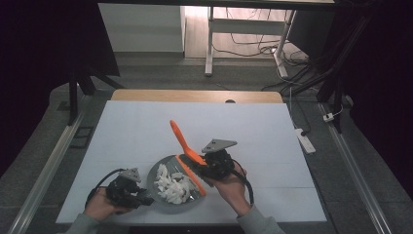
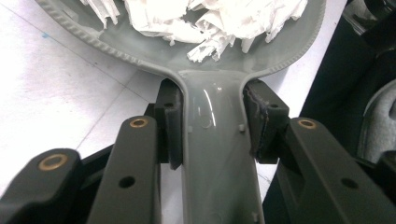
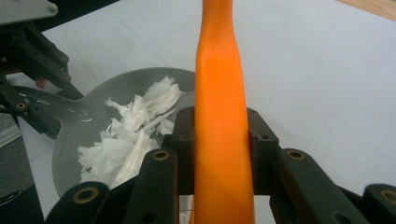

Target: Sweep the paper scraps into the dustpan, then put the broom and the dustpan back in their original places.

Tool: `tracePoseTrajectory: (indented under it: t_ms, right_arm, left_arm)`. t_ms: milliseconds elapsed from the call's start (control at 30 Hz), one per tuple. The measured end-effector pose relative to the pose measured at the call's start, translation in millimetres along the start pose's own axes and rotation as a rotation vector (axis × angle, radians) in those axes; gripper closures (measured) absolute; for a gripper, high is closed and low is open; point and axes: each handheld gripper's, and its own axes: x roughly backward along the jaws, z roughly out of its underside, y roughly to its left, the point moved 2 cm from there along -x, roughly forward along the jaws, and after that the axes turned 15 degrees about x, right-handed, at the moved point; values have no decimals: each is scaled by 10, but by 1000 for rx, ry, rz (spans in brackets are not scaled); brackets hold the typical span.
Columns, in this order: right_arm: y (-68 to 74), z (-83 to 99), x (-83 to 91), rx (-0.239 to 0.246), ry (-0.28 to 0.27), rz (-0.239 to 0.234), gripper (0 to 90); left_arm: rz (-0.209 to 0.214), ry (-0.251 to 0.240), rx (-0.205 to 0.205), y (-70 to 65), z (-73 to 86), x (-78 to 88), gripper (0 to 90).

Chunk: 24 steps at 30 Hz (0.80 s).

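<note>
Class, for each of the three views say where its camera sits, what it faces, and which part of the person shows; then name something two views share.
High view: above the person's side, looking down on the white table; forearms, hands, both grippers show.
Left gripper view: on the left gripper, facing the grey dustpan handle; jaws clamp it.
Right gripper view: on the right gripper, facing the orange brush handle.
Shared: white paper scraps.

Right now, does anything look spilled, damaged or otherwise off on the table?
Nothing stands out. The shredded white paper scraps all sit inside the grey plastic dustpan, none on the white table. The left gripper clamps the dustpan's handle squarely, and the right gripper holds the orange plastic brush.
</note>
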Motion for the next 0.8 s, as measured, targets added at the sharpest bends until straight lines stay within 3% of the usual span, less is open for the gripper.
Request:
tracePoseTrajectory:
  t_ms: [100,800]
  right_arm:
    - [-62,37,53,-5,-4,8,703]
    - [-350,314,510,9,-44,31,703]
  left_arm:
    - [1,-17,5,4,-2,12,613]
    - [-42,-163,149,65,-15,112,613]
